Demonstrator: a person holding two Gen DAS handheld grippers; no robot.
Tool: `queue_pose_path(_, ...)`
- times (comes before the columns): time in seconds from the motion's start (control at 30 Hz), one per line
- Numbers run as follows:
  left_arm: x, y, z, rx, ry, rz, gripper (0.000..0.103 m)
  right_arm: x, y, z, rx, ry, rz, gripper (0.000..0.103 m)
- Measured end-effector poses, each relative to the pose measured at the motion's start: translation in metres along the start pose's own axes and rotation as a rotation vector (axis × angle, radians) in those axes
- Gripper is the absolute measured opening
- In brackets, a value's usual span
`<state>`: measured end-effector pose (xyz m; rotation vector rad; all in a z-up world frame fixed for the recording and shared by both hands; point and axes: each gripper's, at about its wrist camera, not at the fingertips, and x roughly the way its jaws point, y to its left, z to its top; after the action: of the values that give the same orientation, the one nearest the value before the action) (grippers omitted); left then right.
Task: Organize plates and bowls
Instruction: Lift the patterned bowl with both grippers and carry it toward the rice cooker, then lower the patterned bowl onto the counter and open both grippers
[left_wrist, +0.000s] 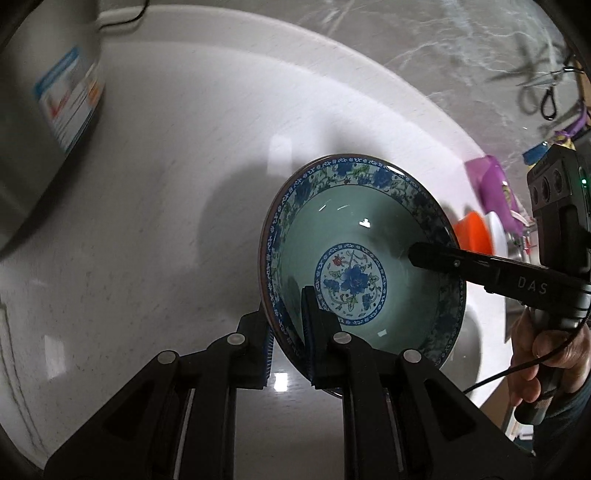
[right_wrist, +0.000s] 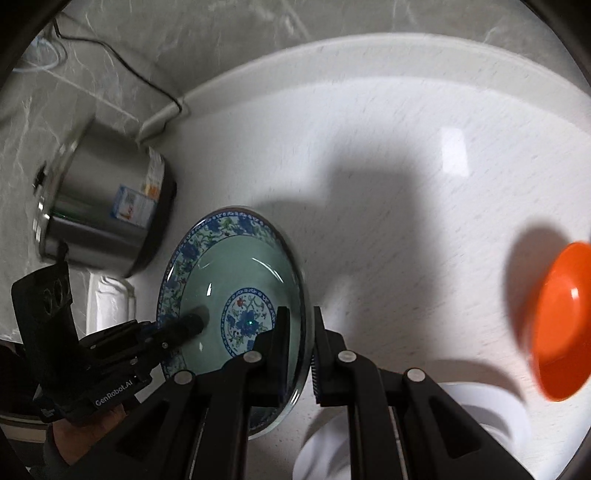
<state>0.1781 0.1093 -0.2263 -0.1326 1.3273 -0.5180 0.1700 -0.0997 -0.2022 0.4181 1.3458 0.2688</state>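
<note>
1. The bowl (left_wrist: 362, 266) is pale green inside, with a blue floral band round the rim and a blue flower medallion at its centre; it is held above the white counter (left_wrist: 166, 192).
2. The left gripper (left_wrist: 286, 332) pinches the bowl's rim at 7 o'clock, one finger inside, one outside.
3. The right gripper (right_wrist: 299, 332) is clamped on the opposite rim, at 4 o'clock in its own view.
4. A steel pot (right_wrist: 99, 206) with a label stands at 10 o'clock from the bowl in the right wrist view.
5. An orange bowl (right_wrist: 561, 321) sits well apart at 3 o'clock; white dishes (right_wrist: 491, 413) lie at 5 o'clock, partly hidden by the gripper.
6. A purple item (left_wrist: 491, 192), blurred, lies at 2 o'clock in the left view.
</note>
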Motion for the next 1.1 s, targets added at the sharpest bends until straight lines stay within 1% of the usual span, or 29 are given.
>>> queue_pose_path(0.1,0.002,0.006,-0.006,-0.004,-0.008,0.009,0.012,0.017,-0.001,-0.004,0.008,0.013,0.005,0.012)
queue_pose_path(0.17,0.006,0.007,-0.005,-0.004,-0.006,0.013,0.012,0.016,-0.008,-0.009,0.006,0.017,0.010,0.012)
queue_pose_path(0.27,0.012,0.012,-0.005,-0.004,0.005,0.009,0.012,0.026,-0.003,-0.009,0.003,0.020,0.008,0.012)
queue_pose_path(0.37,0.015,0.008,-0.002,0.000,0.004,0.011,0.012,0.023,-0.010,-0.010,0.004,0.017,0.003,0.012)
queue_pose_path(0.4,0.018,0.001,-0.001,-0.001,0.004,0.006,0.012,0.024,-0.011,-0.010,0.006,0.016,0.001,0.012)
queue_pose_path(0.43,0.016,0.006,0.002,0.001,0.002,0.002,0.012,0.025,-0.011,-0.010,0.008,0.015,-0.003,0.012)
queue_pose_path(0.6,0.026,0.007,0.008,0.011,0.002,-0.010,0.012,0.028,-0.015,-0.011,0.020,0.012,-0.006,0.012)
queue_pose_path(0.7,0.030,0.008,0.008,0.004,0.000,-0.022,0.013,0.029,-0.015,-0.013,0.028,0.006,0.004,0.014)
queue_pose_path(0.77,0.025,0.014,0.005,-0.005,-0.004,-0.031,0.013,0.029,-0.015,-0.014,0.026,-0.003,0.006,0.015)
queue_pose_path(0.8,0.024,0.015,0.003,-0.011,-0.005,-0.037,0.014,0.028,-0.016,-0.014,0.028,-0.010,0.010,0.021)
queue_pose_path(0.83,0.021,0.016,0.002,-0.017,-0.007,-0.039,0.022,0.026,-0.017,-0.014,0.036,-0.018,0.018,0.034)
queue_pose_path(0.87,0.015,0.018,0.000,-0.024,-0.015,-0.038,0.029,0.023,-0.017,-0.015,0.044,-0.030,0.019,0.041)
queue_pose_path(0.9,0.008,0.018,-0.002,-0.031,-0.025,-0.041,0.051,0.016,-0.018,-0.017,0.052,-0.056,0.024,0.049)
queue_pose_path(0.93,-0.001,0.018,-0.004,-0.038,-0.040,-0.047,0.068,0.010,-0.018,-0.018,0.055,-0.075,0.032,0.051)
queue_pose_path(0.97,-0.010,0.018,-0.006,-0.046,-0.061,-0.059,0.071,0.000,-0.019,-0.022,0.061,-0.101,0.046,0.053)
queue_pose_path(1.0,-0.018,0.017,-0.008,-0.052,-0.079,-0.079,0.072,-0.007,-0.019,-0.026,0.069,-0.117,0.055,0.059)
queue_pose_path(1.03,-0.025,0.014,-0.008,-0.055,-0.088,-0.104,0.076,-0.019,-0.021,-0.033,0.085,-0.150,0.075,0.064)
queue_pose_path(1.07,-0.029,0.011,-0.008,-0.055,-0.092,-0.126,0.078,-0.029,-0.023,-0.040,0.096,-0.178,0.096,0.066)
queue_pose_path(1.1,-0.033,0.006,-0.007,-0.056,-0.101,-0.152,0.083,-0.040,-0.025,-0.049,0.107,-0.212,0.122,0.072)
